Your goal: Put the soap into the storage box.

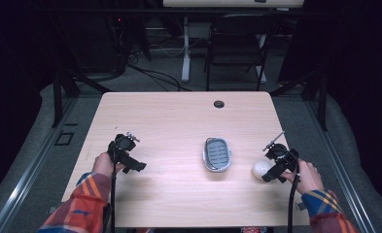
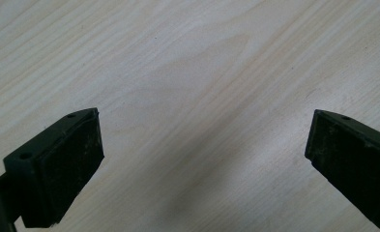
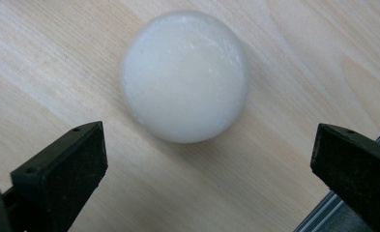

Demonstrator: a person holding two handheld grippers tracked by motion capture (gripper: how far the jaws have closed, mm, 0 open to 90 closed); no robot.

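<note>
- Right gripper [image 1: 271,174] in high view: held near the table's right edge, jaws spread, tips just beside a white round soap [image 1: 261,168] lying on the wood; not gripping it.
- Left gripper [image 1: 130,162] in high view: held over bare wood on the left side, well apart from everything else.
- Grey soap dish [image 1: 217,154] sits between the two grippers, right of centre, close to the soap but not touching it.
- Table [image 1: 169,121]: light wood-grain top, dark cable grommet [image 1: 219,104] near the far edge.
- Room: dark, grey floor, black folding chair [image 1: 237,43] behind the table, white desk leg [image 1: 185,48] and loose cables on the floor.
- Person's sleeves [image 1: 84,204] are orange-and-blue plaid, coming in from the bottom.
- Left gripper view: left gripper [image 2: 204,150] jaws wide apart, pale wood grain between them, faint shadow across it.
- Right gripper view: right gripper [image 3: 209,159] jaws wide apart; soap [image 3: 185,75] rests on the wood just ahead of the gap, centred, touching neither jaw. Ribbed metal rail [image 3: 323,215] at the lower right corner, past the table edge.
</note>
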